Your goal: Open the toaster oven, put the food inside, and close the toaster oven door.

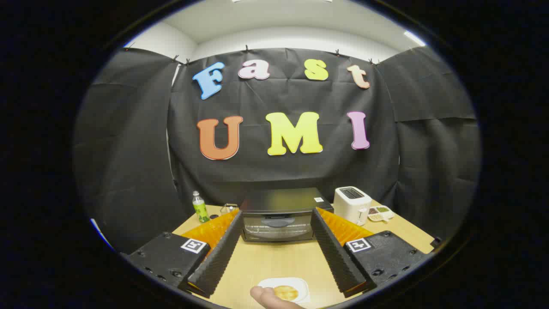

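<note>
Hand-held gripper fingers spread wide, empty; fingertip below.

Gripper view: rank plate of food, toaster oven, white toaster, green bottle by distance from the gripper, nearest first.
Gripper open.
1. Plate of food: between the fingers, near their base.
2. Toaster oven: just beyond the fingertips, door closed.
3. White toaster and green bottle: flanking the oven; too close to call.

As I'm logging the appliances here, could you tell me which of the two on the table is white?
The pop-up toaster, standing right of the open claw, is white; the toaster oven beyond the fingers is black with a glass door.
</note>
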`<state>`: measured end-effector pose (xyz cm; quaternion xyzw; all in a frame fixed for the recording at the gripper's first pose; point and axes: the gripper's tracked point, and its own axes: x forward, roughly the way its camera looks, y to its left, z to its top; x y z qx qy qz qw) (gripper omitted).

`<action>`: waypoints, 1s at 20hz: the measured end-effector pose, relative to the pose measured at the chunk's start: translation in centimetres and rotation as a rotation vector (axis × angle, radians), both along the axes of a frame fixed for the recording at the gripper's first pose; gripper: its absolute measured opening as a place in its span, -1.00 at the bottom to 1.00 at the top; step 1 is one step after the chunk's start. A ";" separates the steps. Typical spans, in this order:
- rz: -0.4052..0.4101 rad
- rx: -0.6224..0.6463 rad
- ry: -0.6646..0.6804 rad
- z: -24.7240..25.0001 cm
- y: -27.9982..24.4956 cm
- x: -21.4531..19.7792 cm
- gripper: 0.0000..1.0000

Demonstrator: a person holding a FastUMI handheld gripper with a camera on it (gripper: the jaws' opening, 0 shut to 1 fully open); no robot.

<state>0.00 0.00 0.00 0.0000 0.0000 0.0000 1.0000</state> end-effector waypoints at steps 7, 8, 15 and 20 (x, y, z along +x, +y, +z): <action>-0.023 0.010 0.021 -1.0 -0.5 1.6 1.00; -0.028 0.011 0.026 -1.0 -0.6 1.8 1.00; -0.035 0.020 0.046 -1.6 -1.2 4.0 1.00; -0.064 -0.062 0.048 -2.6 -2.3 8.0 1.00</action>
